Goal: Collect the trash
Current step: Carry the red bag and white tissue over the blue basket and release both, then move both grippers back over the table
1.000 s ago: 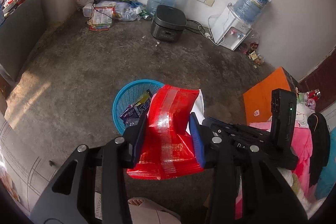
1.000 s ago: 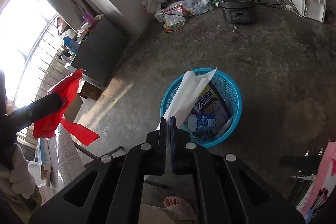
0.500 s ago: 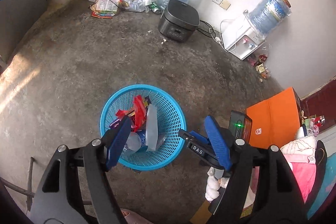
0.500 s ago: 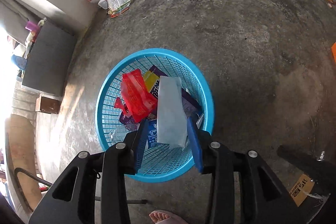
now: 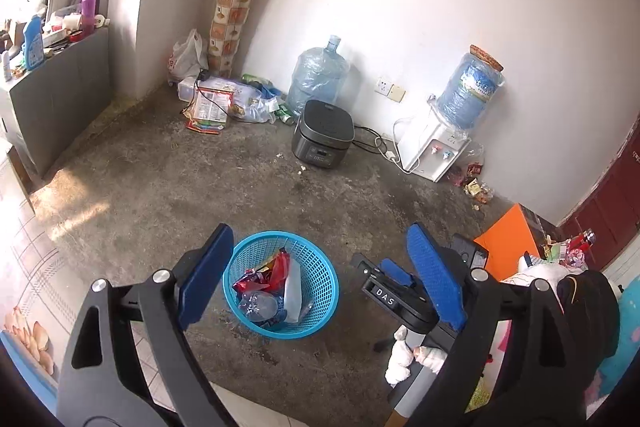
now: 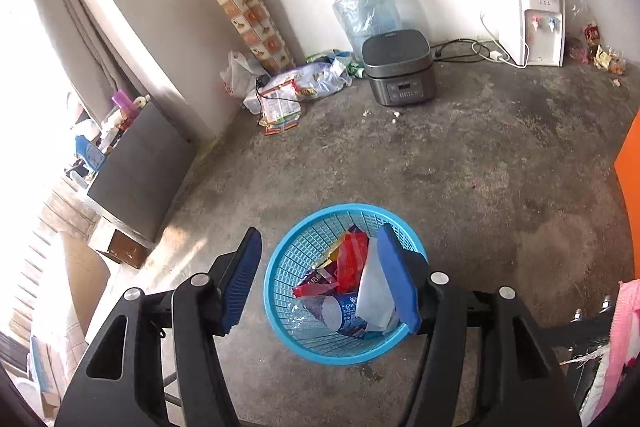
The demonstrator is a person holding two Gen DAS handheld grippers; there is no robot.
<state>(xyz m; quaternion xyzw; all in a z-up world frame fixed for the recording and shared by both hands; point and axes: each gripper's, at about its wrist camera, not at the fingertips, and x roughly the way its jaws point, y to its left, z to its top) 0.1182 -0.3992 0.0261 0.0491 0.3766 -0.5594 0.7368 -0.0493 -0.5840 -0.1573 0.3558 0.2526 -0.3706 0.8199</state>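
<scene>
A blue mesh basket (image 5: 320, 311) (image 6: 280, 287) stands on the concrete floor below both grippers. In it lie a red wrapper (image 5: 276, 269) (image 6: 352, 255), a white paper (image 5: 294, 291) (image 6: 372, 291) and a plastic bottle (image 6: 340, 311). My left gripper (image 5: 320, 279) is open and empty, raised above the basket. My right gripper (image 6: 324, 279) is open and empty, also above the basket; it shows in the left wrist view (image 5: 394, 279) to the right of the basket.
A dark rice cooker (image 5: 323, 133) (image 6: 398, 73), a water jug (image 5: 318, 75) and a water dispenser (image 5: 434, 147) stand by the far wall. Bags and wrappers (image 5: 224, 103) lie in the corner. An orange box (image 5: 504, 247) is at right, a grey cabinet (image 6: 140, 167) at left.
My left gripper has let go of the red wrapper and my right gripper of the white paper; both lie in the basket. Both grippers have opened and risen away from it.
</scene>
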